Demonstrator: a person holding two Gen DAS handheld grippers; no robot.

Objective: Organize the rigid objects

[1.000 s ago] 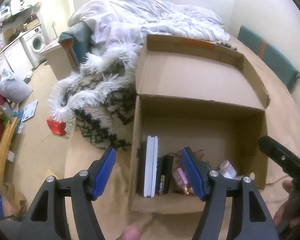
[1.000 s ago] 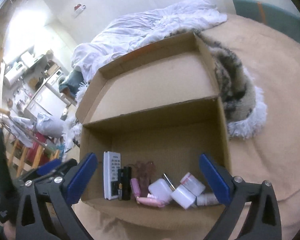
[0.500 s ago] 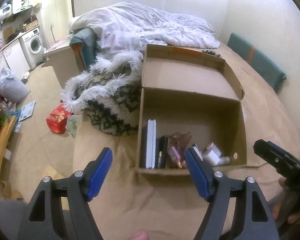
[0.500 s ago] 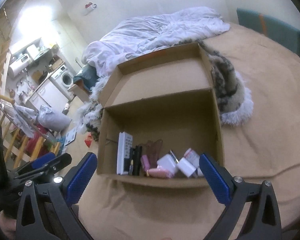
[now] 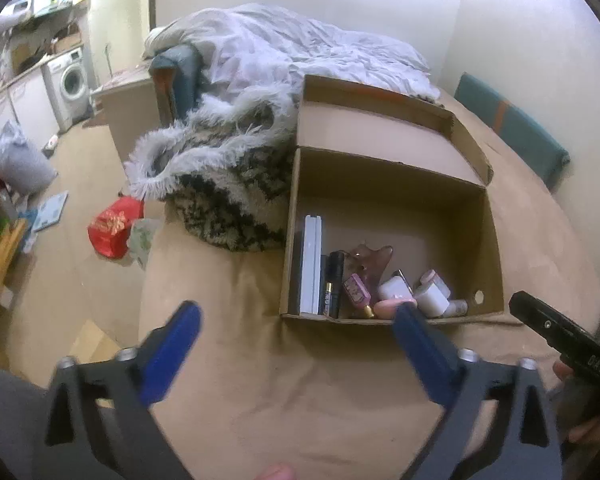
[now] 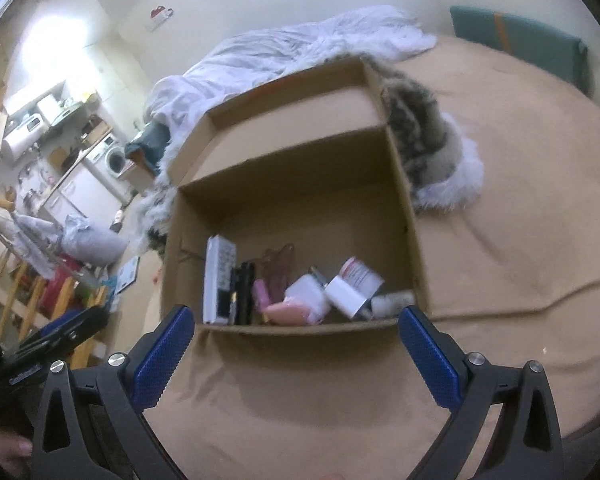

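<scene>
An open cardboard box point(image 5: 494, 240) point(image 6: 410, 220) sits on a tan bedspread. Along its near wall lie a white remote point(image 5: 312, 264) point(image 6: 219, 276), a black tube point(image 5: 334, 284), a pink bottle point(image 5: 356, 292), a pink case point(image 6: 290, 312), a brown glass piece point(image 5: 370, 260) and white jars point(image 5: 432, 298) point(image 6: 352, 284). My left gripper point(image 5: 296, 320) is open and empty, held above the bedspread short of the box. My right gripper point(image 6: 294, 320) is open and empty, just short of the box's near wall.
A furry black-and-white blanket point(image 5: 228, 184) point(image 6: 424, 140) lies against the box's far side, with a white duvet point(image 5: 300, 52) behind. Teal cushions point(image 5: 512, 128) line the wall. A red bag point(image 5: 114, 226) lies on the floor left of the bed, and a washing machine point(image 5: 70, 80) stands beyond it.
Both grippers have pulled back from the box, which now looks smaller and farther. Both stay open and empty. The objects in the box have not moved.
</scene>
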